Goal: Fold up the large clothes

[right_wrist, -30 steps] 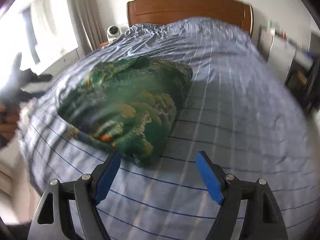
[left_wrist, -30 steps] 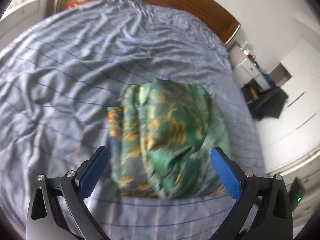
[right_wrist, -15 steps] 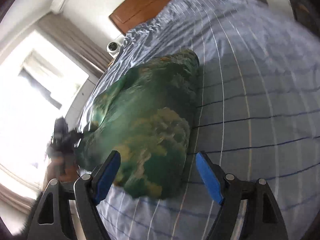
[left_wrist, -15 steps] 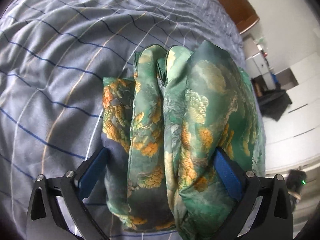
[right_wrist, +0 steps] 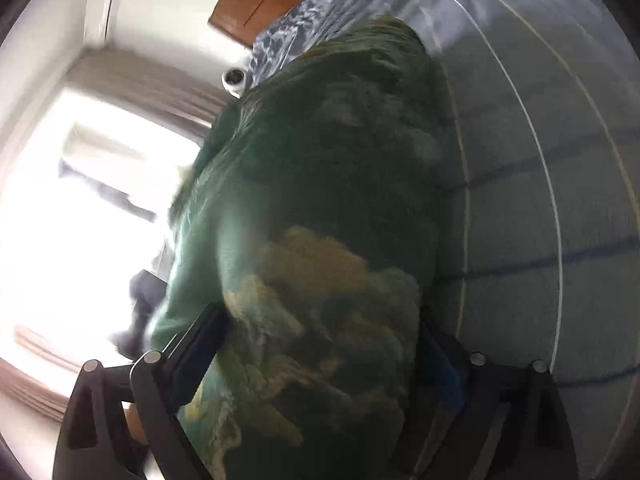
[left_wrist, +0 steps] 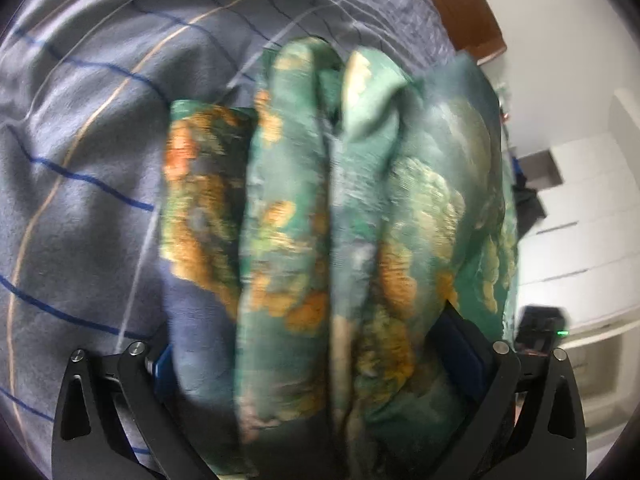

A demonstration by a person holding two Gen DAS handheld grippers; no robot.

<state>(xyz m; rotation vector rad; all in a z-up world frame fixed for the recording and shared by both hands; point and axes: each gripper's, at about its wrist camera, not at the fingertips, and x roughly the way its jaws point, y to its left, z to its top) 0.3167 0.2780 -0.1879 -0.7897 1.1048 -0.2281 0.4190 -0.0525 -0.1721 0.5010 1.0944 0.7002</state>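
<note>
A folded green garment (left_wrist: 360, 200) with orange and cream print lies in thick rolled layers on the bed. My left gripper (left_wrist: 312, 344) has its jaws spread wide on either side of the bundle's near end. The blue pads (left_wrist: 160, 364) are half hidden by cloth and I see no squeeze. In the right wrist view the same garment (right_wrist: 320, 160) fills the middle. My right gripper (right_wrist: 320, 352) straddles its near end, and its jaws are opening with the cloth between them. Both views are blurred.
The grey-blue striped bed cover (left_wrist: 80, 160) spreads to the left of the bundle and, in the right wrist view, to the right of it (right_wrist: 540, 160). A wooden headboard (left_wrist: 452, 4) stands at the far end. White cabinets (left_wrist: 580, 220) and a bright window (right_wrist: 80, 200) flank the bed.
Both grippers came down and forward onto the folded garment, from short of it to straddling its near end. The right wrist view has rolled, and its jaws stand wider.
</note>
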